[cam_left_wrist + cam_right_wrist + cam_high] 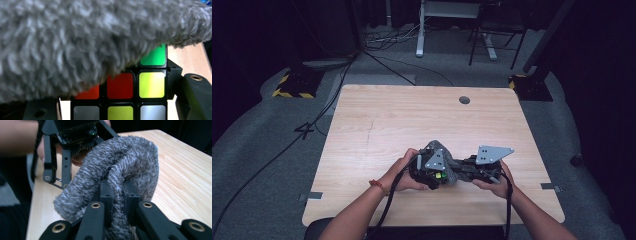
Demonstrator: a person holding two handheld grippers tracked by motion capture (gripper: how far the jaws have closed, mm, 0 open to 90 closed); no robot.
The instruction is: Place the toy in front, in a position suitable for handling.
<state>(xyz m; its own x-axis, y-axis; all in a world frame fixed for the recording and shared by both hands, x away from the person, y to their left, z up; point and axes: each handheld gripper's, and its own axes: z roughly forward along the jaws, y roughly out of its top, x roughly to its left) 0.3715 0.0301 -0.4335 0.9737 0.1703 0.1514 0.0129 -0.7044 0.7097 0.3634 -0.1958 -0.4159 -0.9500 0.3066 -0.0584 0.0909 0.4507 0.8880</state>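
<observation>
Lower centre of the table: right gripper pinches a grey cloth; left gripper clamps a puzzle cube under it.

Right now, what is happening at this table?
A person works at the wooden table with a gripper in each hand. The left gripper is shut on a colourful puzzle cube. The right gripper is shut on a fold of grey fluffy cloth, which lies draped over the cube, perhaps wiping it.
</observation>
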